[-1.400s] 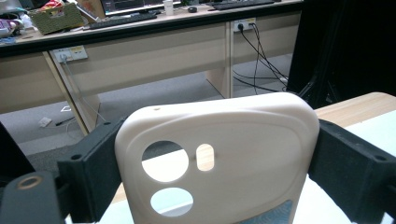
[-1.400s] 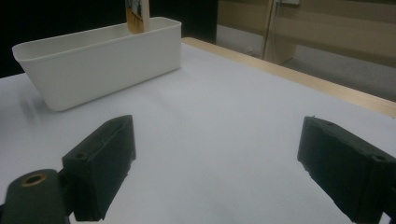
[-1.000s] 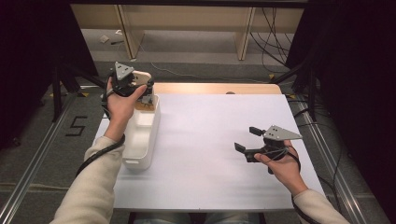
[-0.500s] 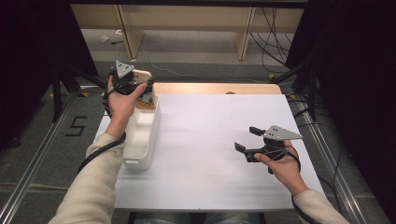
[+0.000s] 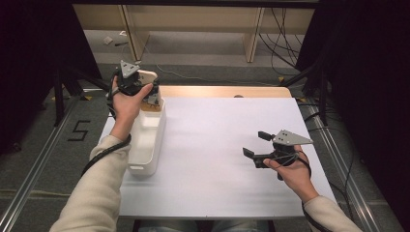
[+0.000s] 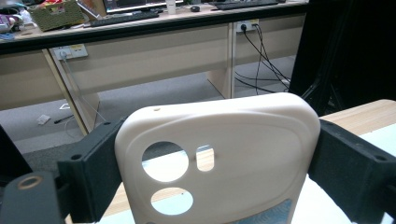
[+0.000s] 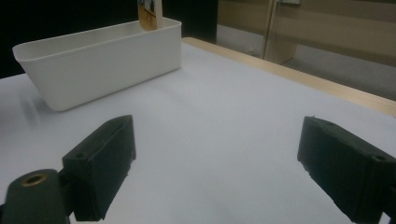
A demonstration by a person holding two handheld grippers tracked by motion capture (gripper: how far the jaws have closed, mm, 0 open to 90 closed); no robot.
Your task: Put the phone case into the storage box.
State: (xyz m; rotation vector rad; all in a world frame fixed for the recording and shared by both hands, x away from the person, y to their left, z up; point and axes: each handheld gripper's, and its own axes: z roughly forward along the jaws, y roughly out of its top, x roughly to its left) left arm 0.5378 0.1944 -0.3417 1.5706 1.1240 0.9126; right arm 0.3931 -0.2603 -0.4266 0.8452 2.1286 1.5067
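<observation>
A cream phone case [image 6: 219,158] with camera cut-outs stands upright between the two black jaws of my left gripper [image 6: 210,186], which press on its side edges. From above, the left gripper [image 5: 145,89] holds the phone case [image 5: 147,77] over the far end of a white bin [image 5: 147,140] at the left of the table. My right gripper [image 5: 256,143] hovers low over the white table sheet [image 5: 212,140] at the right, jaws wide apart with nothing between them. In the right gripper view the bin [image 7: 102,58] lies ahead, and the case [image 7: 150,14] rises behind its far end.
The white sheet covers a wooden table whose far edge [image 5: 222,92] shows bare. Desk legs [image 5: 133,31] and cables [image 5: 285,29] lie on the floor beyond. Metal rails [image 5: 34,164] run along both sides of the table.
</observation>
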